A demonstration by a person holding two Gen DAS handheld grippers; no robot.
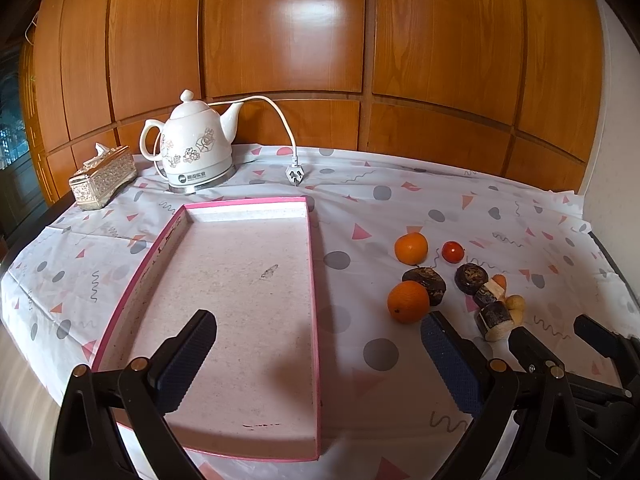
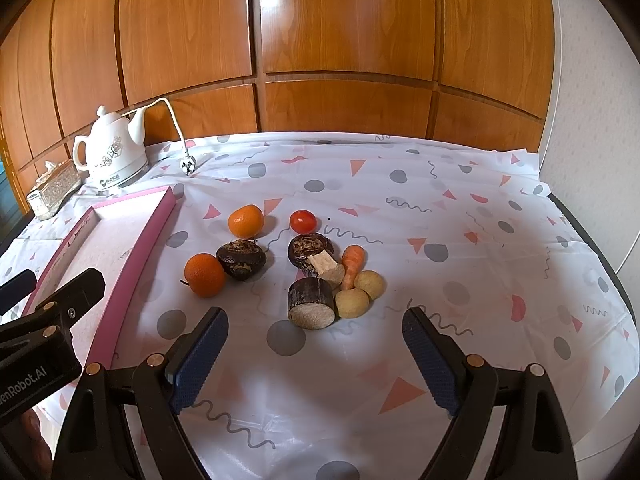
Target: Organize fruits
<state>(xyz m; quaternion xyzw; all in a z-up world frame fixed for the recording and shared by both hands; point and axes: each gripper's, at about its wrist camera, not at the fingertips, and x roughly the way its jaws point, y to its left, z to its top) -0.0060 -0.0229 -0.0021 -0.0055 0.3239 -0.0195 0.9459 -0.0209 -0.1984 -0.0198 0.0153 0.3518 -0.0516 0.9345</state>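
While both tools, left point(image 1: 316, 354) and right point(image 2: 316, 354), hung spread and empty, the fruit lay on the surface point(image 2: 460, 216) beside the tray point(image 1: 312, 280). Near orange point(image 2: 204, 275): likely light, firm, prone to roll; pinch across its middle.

Left wrist view looks down over the pink tray point(image 1: 312, 280) toward the wood wall, right wrist view sits near the fruit pile point(image 2: 312, 272), both show the kettle point(image 1: 196, 148), tray and fruit.
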